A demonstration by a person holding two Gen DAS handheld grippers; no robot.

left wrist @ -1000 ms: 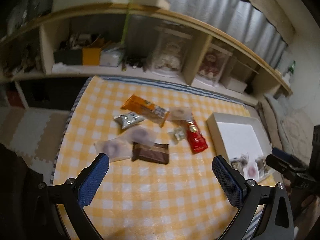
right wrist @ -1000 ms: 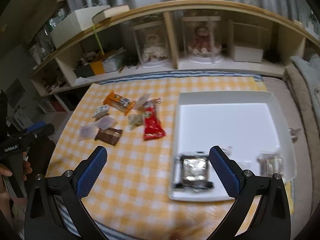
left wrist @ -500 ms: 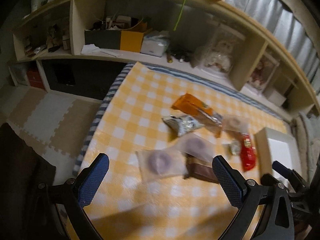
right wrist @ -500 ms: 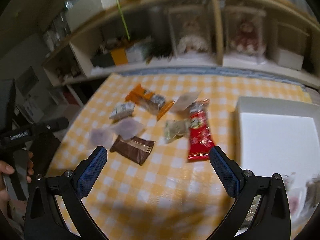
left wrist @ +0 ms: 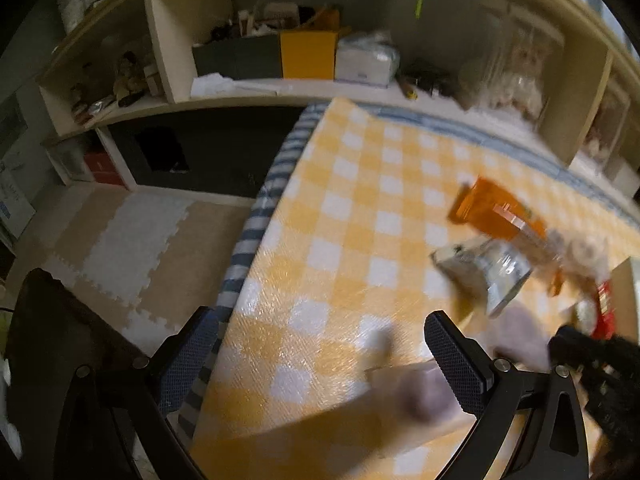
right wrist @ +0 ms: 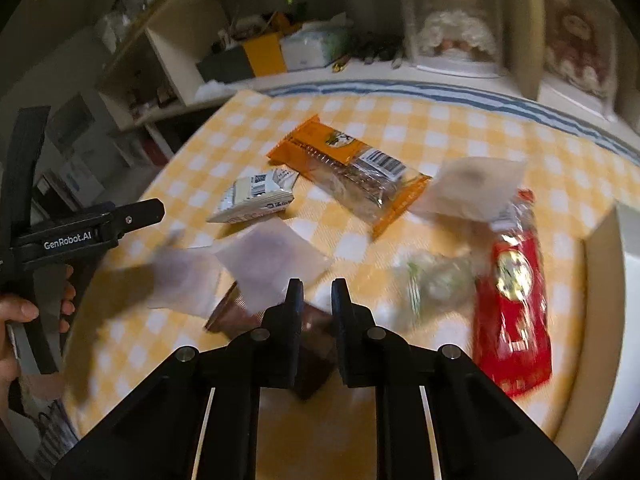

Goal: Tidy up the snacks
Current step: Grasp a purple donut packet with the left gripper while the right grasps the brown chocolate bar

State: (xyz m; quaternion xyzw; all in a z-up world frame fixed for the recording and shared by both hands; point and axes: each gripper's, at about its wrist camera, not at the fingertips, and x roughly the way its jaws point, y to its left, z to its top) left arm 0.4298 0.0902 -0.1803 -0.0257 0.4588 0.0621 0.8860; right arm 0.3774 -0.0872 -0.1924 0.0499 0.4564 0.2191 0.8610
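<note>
Several snacks lie on the yellow checked cloth: an orange packet, a silver packet, two clear pouches, a brown chocolate bar, a red packet. My right gripper hovers just above the brown bar, its jaws nearly closed with a narrow gap, nothing visibly held. My left gripper is open and empty over the cloth's left edge; a blurred clear pouch lies by its right finger. The orange packet and silver packet show there too.
A white tray's edge stands at the right. Wooden shelves with boxes and dolls run along the back. Foam floor mats lie left of the table. The left gripper's body shows at the left.
My right gripper swung left from the tray to the snack pile, dropped close over the brown bar and closed its jaws. My left gripper moved left toward the table edge, still open.
</note>
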